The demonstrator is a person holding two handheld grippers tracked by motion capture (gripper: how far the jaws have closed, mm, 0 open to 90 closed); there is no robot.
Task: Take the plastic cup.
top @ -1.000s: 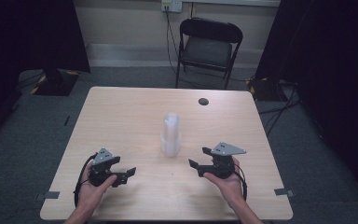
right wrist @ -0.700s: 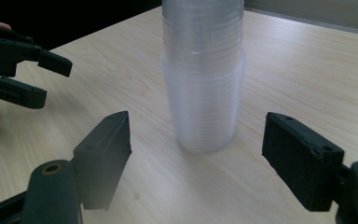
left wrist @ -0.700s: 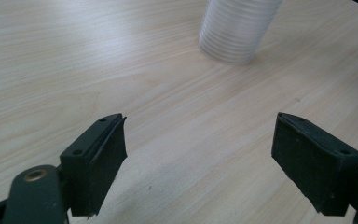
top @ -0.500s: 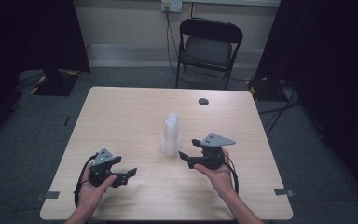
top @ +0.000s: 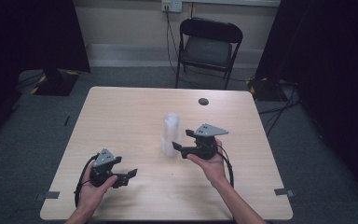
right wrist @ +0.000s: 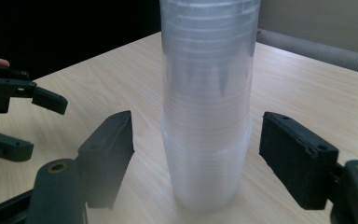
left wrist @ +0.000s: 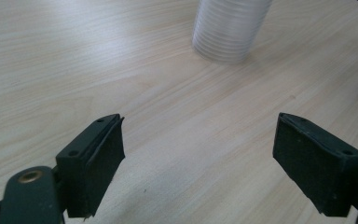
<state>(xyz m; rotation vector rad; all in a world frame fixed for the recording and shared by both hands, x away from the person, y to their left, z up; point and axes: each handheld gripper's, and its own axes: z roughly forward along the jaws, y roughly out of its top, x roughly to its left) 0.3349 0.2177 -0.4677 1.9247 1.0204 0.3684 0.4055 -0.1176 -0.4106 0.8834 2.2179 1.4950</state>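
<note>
Right tongs (right wrist: 196, 154), spread wide, are straddling the stacked plastic cups (right wrist: 207, 102) mid-frame for gripping; left tongs (left wrist: 198, 163) are waiting wide.

Right hand-held gripper (top: 181, 143) nearer cup stack (top: 170, 135)

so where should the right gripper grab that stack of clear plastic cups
Grip the stack of clear plastic cups around its lower half, coming in level from the side with the right gripper. It stands upright and tall, so a low hold is less likely to tip it; open jaws already flank it.
</note>
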